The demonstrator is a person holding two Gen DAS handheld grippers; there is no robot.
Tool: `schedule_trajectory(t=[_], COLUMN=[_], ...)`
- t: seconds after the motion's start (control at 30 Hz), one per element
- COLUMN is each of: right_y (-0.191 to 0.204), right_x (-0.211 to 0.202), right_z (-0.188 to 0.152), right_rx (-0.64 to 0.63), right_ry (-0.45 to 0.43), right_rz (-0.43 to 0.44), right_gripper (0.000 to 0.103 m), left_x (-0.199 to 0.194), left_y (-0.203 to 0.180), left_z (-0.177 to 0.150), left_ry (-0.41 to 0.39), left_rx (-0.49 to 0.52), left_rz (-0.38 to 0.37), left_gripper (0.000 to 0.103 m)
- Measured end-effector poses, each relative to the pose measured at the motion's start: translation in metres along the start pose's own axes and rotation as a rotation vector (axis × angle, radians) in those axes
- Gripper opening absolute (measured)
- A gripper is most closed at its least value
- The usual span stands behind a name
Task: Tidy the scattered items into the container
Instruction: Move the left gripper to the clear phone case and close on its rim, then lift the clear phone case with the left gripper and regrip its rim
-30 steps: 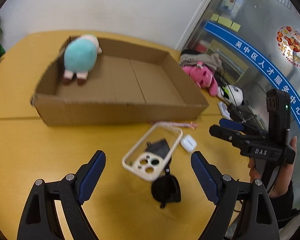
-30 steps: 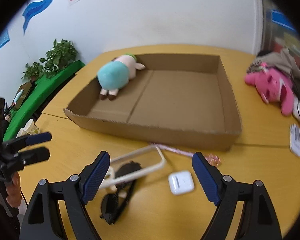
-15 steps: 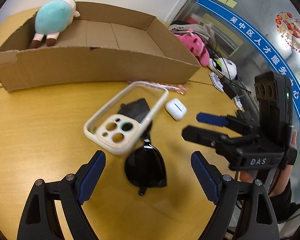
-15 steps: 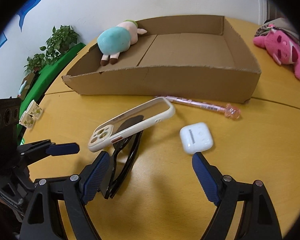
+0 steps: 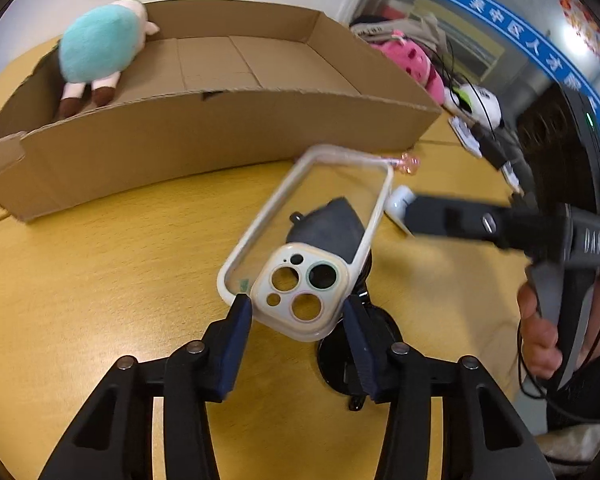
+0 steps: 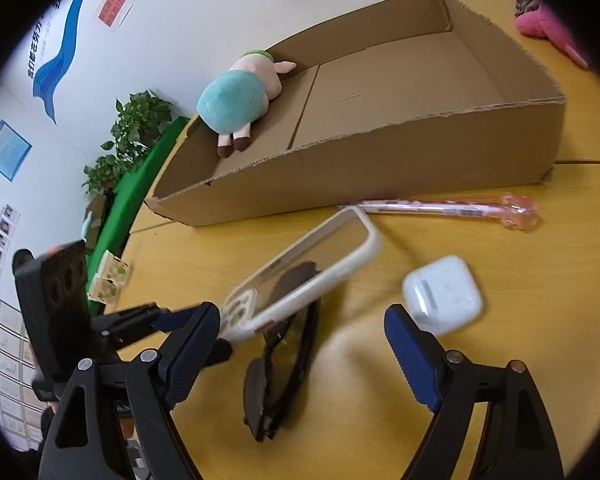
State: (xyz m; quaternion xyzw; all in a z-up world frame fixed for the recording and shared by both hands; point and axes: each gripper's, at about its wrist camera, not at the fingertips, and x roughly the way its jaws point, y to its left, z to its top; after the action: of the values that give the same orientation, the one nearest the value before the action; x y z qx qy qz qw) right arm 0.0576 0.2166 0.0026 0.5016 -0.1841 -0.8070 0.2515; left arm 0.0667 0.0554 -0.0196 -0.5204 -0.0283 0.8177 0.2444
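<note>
**Closing in on the phone case**

Grabbing the cream clear-backed phone case (image 5: 312, 240) looks like the step in hand. Its camera-cutout end sits right between the left gripper (image 5: 298, 322) fingers, which have just been closing around it; can't tell if the pads bite yet. The case lies tilted, propped on black sunglasses (image 6: 284, 368), long axis running away from the fingers toward the brown cardboard box (image 5: 220, 136). The right gripper (image 6: 300, 344) hangs wide open, empty, beside the white earbud case (image 6: 444, 294). Left hand's clearly nearer.
</note>
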Motion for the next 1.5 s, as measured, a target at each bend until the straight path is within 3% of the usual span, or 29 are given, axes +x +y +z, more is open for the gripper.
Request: schedule_trajectory(t=[0.13,0.2,0.23,0.27,0.3,0.53,0.7,0.8,0.97,1.17,1.37,1.5], right_y=[-0.003,-0.005,-0.004,-0.003,-0.003,0.020,0.064,0.095,0.127,0.144,0.138,0.112], right_x=[0.023,0.034,0.038,0.040,0.041,0.025,0.000,-0.002,0.024,0.067,0.070,0.062], right_z=[0.011,0.014,0.014,0.015,0.015,0.016,0.017,0.005,-0.020,-0.038,-0.038,-0.026], right_rx=[0.041,0.051,0.049,0.044,0.041,-0.063,-0.347,-0.587,-0.790,-0.837,-0.709,-0.567], right_ry=[0.030,0.043,0.047,0.050,0.050,-0.014,-0.134,-0.184,-0.121,-0.014,0.040,0.049], right_rz=[0.064,0.066,0.060,0.049,0.046,0.009,-0.102,-0.210,-0.210,-0.171,-0.039,-0.039], right_gripper=[0.083,0.064,0.045,0.033,0.029,0.019,0.016,0.011,0.013,0.026,0.042,0.048], left_x=[0.002,0.001,0.000,-0.001,-0.001,-0.016,-0.034,-0.048,-0.074,-0.082,-0.066,-0.060], left_y=[-0.002,0.000,0.002,0.003,0.005,0.016,0.033,0.053,0.100,0.134,0.140,0.134], left_z=[-0.003,-0.005,-0.006,-0.009,-0.011,-0.015,-0.012,-0.013,-0.024,-0.050,-0.066,-0.066], left_ry=[0.017,0.022,0.022,0.020,0.018,-0.036,-0.107,-0.157,-0.228,-0.225,-0.170,-0.133], left_rx=[0.028,0.022,0.019,0.017,0.012,-0.028,-0.086,-0.152,-0.292,-0.393,-0.430,-0.412], left_rz=[0.002,-0.006,-0.006,-0.005,-0.009,-0.061,-0.079,-0.111,-0.111,-0.113,-0.111,-0.114], left_gripper=[0.044,0.042,0.041,0.041,0.041,0.044,0.047,0.059,0.063,0.063,0.063,0.063])
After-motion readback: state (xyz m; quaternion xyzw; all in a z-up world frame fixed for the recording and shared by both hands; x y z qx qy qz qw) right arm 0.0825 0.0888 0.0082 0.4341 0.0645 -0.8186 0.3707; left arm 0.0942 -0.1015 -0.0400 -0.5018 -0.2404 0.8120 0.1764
